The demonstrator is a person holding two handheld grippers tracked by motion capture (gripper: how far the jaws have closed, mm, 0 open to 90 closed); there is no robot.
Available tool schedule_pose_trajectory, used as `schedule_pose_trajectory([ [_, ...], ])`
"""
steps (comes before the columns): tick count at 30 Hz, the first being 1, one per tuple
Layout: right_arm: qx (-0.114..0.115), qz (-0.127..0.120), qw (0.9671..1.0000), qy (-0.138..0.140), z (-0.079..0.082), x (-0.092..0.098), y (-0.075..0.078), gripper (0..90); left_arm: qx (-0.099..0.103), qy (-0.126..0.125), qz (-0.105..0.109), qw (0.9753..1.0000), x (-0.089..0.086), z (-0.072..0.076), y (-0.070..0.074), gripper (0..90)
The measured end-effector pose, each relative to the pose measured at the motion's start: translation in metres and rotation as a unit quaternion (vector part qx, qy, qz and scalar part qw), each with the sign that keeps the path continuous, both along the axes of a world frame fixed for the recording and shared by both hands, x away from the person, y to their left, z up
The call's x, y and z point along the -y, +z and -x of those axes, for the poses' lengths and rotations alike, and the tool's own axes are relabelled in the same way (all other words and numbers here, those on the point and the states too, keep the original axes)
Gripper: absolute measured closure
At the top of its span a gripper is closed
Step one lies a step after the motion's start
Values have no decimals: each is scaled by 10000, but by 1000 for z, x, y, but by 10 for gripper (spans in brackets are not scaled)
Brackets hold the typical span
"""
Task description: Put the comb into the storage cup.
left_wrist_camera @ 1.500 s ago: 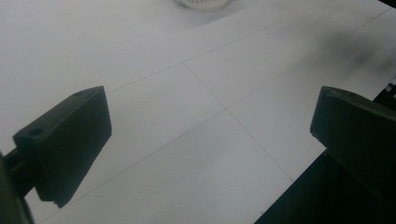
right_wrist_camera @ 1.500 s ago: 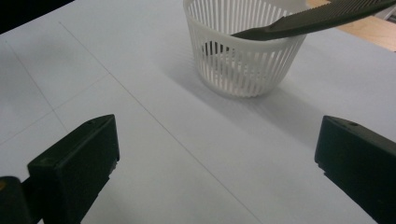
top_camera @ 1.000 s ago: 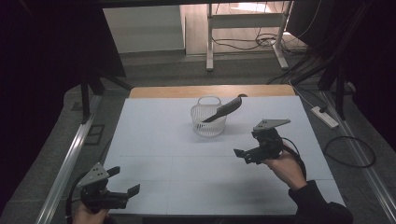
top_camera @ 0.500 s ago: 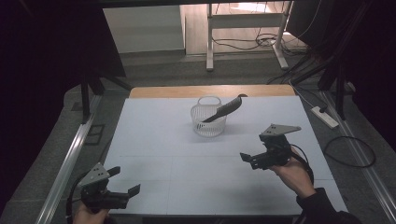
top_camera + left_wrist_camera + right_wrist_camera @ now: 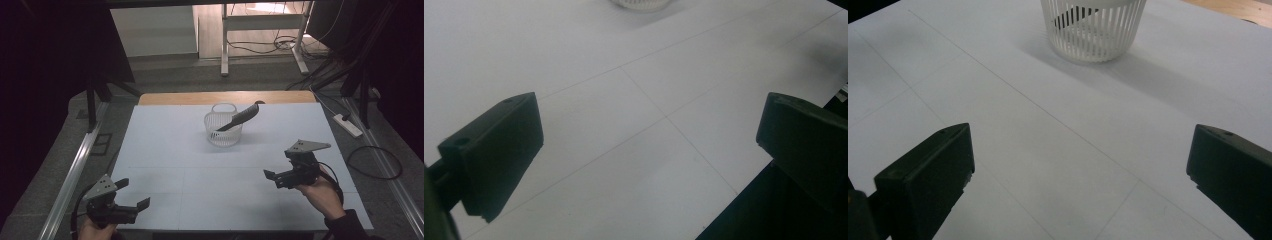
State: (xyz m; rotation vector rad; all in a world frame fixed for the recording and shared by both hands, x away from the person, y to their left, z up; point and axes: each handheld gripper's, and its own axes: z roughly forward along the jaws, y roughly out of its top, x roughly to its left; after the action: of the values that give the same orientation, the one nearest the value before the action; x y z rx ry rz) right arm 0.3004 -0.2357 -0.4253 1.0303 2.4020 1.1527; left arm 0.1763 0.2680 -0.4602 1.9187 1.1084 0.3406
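White basket (image 5: 224, 131) on table (image 5: 165, 150), dark spatula (image 5: 239, 118) leaning inside; both claws, left (image 5: 131, 198) and right (image 5: 273, 178), open, empty.

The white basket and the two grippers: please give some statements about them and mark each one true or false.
1. A dark utensil leans in the white basket, its handle sticking out over the rim. True.
2. The right gripper is shut on the utensil. False: its jaws are open and hold nothing.
3. The left gripper is open, near the front edge of the table. True.
4. The basket lies tipped on its side. False: it stands upright.
5. The basket stands between the left gripper's jaws. False: it is far from both grippers.
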Motion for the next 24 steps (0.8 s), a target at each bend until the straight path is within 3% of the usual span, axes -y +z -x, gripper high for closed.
schedule_pose_trajectory([
  [24, -71, 89, 9997, -196, 26, 26, -6, 0, 77, 138, -108, 9998, -1, 1, 1, 0],
])
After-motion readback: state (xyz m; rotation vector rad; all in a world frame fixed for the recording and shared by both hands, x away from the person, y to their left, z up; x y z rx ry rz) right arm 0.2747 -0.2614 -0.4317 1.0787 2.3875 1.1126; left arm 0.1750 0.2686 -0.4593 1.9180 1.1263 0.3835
